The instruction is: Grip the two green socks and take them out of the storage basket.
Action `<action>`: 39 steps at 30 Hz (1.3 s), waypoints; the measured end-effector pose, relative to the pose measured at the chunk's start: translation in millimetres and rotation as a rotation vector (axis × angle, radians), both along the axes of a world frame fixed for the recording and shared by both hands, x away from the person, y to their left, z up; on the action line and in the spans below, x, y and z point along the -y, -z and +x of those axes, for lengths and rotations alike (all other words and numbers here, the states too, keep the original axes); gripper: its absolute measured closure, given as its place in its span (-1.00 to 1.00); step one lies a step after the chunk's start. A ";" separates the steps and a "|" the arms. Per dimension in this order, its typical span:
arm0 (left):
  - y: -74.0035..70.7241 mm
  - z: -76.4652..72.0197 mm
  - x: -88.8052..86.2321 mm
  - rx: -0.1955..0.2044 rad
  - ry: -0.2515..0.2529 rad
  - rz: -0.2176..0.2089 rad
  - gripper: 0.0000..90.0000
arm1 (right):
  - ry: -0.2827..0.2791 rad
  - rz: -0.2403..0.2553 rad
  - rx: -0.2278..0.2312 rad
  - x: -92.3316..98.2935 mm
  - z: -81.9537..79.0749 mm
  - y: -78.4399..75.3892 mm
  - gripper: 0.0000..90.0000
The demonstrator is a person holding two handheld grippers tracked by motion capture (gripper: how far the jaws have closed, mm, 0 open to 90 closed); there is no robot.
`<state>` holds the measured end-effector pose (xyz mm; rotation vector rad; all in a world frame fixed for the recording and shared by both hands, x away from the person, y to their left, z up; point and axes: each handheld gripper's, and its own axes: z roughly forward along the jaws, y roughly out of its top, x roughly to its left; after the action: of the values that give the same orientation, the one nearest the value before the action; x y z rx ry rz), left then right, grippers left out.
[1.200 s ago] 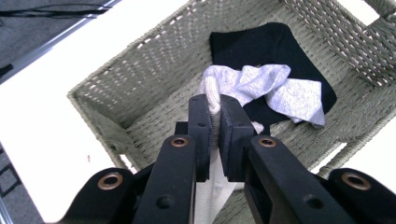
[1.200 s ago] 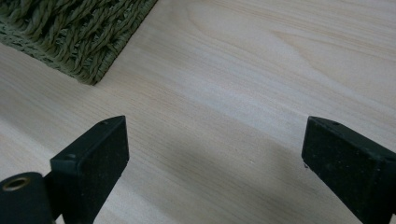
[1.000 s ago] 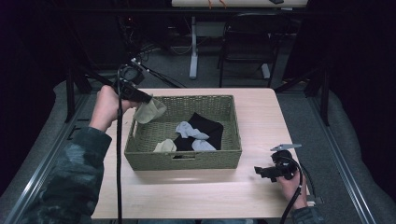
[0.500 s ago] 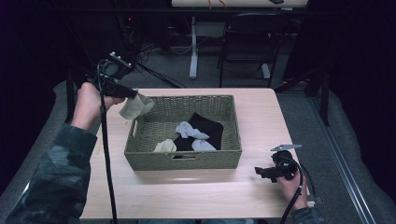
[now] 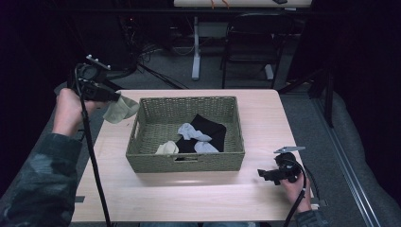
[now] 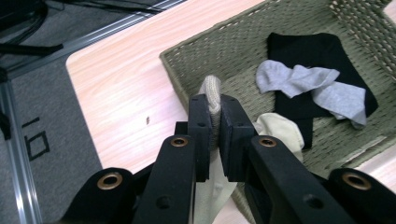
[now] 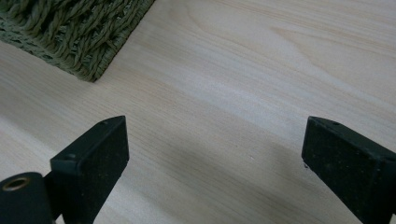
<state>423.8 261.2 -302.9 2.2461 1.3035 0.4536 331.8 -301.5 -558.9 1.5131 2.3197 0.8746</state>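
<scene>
My left gripper (image 5: 115, 98) (image 6: 214, 105) is shut on a cream sock (image 5: 121, 109) (image 6: 211, 89) and holds it in the air just past the left rim of the woven green basket (image 5: 185, 161) (image 6: 187, 63). Inside the basket lie a black garment (image 5: 210, 127) (image 6: 308, 49), a grey sock (image 5: 191, 132) (image 6: 299, 79) and another cream sock (image 5: 166, 148) (image 6: 280, 130). Low over the table near its front right corner, my right gripper (image 5: 263, 174) (image 7: 215, 154) is open with bare wood between its jaws. A corner of the basket (image 7: 79, 32) lies ahead of it.
The light wooden table (image 5: 198, 194) has bare surface in front of the basket and to both sides. Left of the table is grey floor (image 6: 46, 140) with a metal rail. A chair (image 5: 250, 52) and a table leg stand behind the far edge.
My left hand has carried the cream sock leftward, from above the basket's left side to outside its rim. The right gripper has stayed where it was.
</scene>
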 end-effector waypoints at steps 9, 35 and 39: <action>14.1 -3.3 -21.1 -0.015 -0.052 -0.009 0.88 | -0.001 -0.005 -0.005 -0.5 1.2 0.4 -0.85; 94.0 -2.9 -50.7 -0.137 -0.110 -0.027 0.88 | 0.003 0.003 -0.010 -2.2 1.2 1.1 -0.85; 104.7 -2.7 -52.9 -0.146 -0.118 -0.035 0.88 | 0.000 0.003 -0.011 -2.4 1.1 1.1 -0.85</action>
<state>421.1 314.1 -407.6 2.2159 1.5121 0.3104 332.9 -299.1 -560.0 1.5231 2.3268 0.8724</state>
